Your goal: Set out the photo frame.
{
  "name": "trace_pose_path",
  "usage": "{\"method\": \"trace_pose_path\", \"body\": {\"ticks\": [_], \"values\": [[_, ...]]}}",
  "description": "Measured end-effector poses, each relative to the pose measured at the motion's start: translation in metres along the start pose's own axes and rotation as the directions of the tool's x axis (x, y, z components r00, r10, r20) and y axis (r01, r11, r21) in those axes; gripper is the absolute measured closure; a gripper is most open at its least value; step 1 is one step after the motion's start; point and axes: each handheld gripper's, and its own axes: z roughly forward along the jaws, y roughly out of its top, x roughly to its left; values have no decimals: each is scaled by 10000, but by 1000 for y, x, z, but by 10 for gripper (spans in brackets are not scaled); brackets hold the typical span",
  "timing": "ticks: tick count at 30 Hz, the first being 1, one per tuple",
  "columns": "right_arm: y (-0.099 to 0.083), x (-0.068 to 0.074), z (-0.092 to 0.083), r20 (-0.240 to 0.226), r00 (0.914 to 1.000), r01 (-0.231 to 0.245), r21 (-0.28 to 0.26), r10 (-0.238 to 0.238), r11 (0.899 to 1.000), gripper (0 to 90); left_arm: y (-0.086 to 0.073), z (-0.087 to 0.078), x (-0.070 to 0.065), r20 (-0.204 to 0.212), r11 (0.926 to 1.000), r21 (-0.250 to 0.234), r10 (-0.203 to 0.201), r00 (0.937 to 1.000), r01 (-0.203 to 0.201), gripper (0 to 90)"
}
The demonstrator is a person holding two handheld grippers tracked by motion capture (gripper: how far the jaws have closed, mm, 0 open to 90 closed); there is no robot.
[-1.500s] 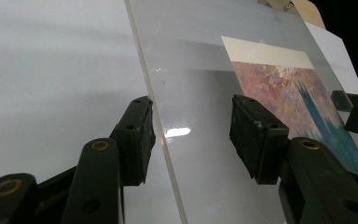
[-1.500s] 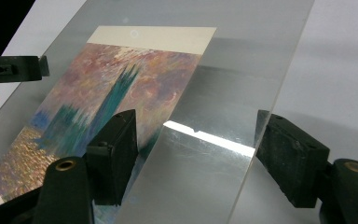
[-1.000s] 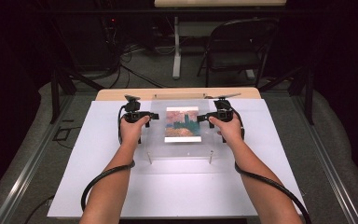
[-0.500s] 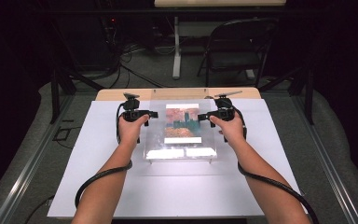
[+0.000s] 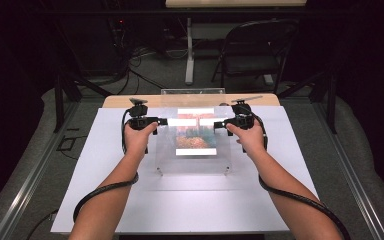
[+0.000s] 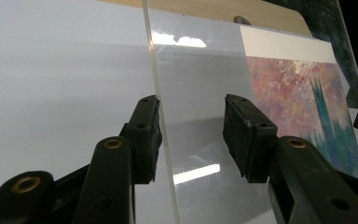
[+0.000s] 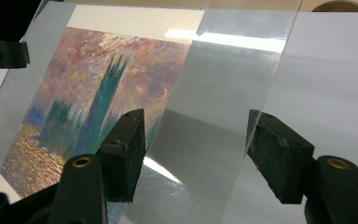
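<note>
Clear acrylic picture frame (image 5: 194, 150), enclosing a painted print (image 5: 196, 136), is tilting above the white table (image 5: 105, 200). Left gripper (image 5: 164, 121) and right gripper (image 5: 217, 124) are closing, jaws straddling its side edges without pressing.

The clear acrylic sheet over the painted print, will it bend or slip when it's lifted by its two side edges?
The clear acrylic sheet likely stays stiff: its edge looks straight and fairly thick in the left gripper view. It may be slippery, since its glossy face throws bright reflections. The left claw and right claw straddle its edges with gaps showing, so it could slide until they press. Fine scratches suggest it marks easily.
</note>
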Motion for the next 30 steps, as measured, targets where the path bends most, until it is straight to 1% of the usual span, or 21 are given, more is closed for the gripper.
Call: {"method": "trace_pose_path", "body": {"ticks": [3, 6, 8, 9, 10, 13, 15, 19, 22, 26, 28, 30], "values": [[1, 1, -3, 36, 10000, -48, 2, 48, 10000, 394, 0, -3, -2, 13, 10000, -25, 21, 10000, -21, 571], [1, 2, -7, 11, 9997, -241, -4, 241, 9997, 422, 0, -5, -2, 16, 10000, -14, 60, 10000, -60, 574], [0, 2, -8, -13, 9996, -271, -66, 271, 9996, 430, -1, -6, -3, 45, 9999, -100, 13, 10000, -12, 579], [0, 2, -9, -15, 9997, -229, -98, 229, 9997, 432, -1, -7, -3, 75, 10000, -43, 79, 9999, -79, 580], [0, 3, -10, 2, 9997, -242, -104, 242, 9997, 433, -1, -7, -4, 100, 9999, -117, 7, 10000, -6, 582], [0, 4, -12, 12, 9999, -155, -120, 155, 9998, 434, -2, -10, -4, 107, 9998, -172, 55, 9999, -53, 589], [0, 6, -14, 49, 9999, -92, -157, 93, 9998, 434, -2, -13, -5, 114, 9998, -143, 147, 9998, -145, 593], [-1, 9, -20, 88, 9999, 70, -187, -69, 9998, 445, -3, -20, -8, 177, 9993, -281, 250, 9995, -245, 605], [-2, 13, -26, 121, 9997, 222, -272, -219, 9994, 452, -4, -25, -10, 169, 9989, -284, 378, 9991, -373, 613], [-4, 16, -33, 46, 9995, 302, -491, -300, 9983, 482, -7, -33, -13, 229, 9980, -404, 491, 9985, -481, 627], [-5, 18, -36, 16, 9996, 293, -562, -293, 9980, 492, -8, -36, -14, 263, 9975, -439, 574, 9980, -562, 633], [-6, 19, -40, 47, 9993, 385, -577, -383, 9976, 497, -9, -39, -16, 252, 9968, -491, 650, 9976, -637, 635]]}}
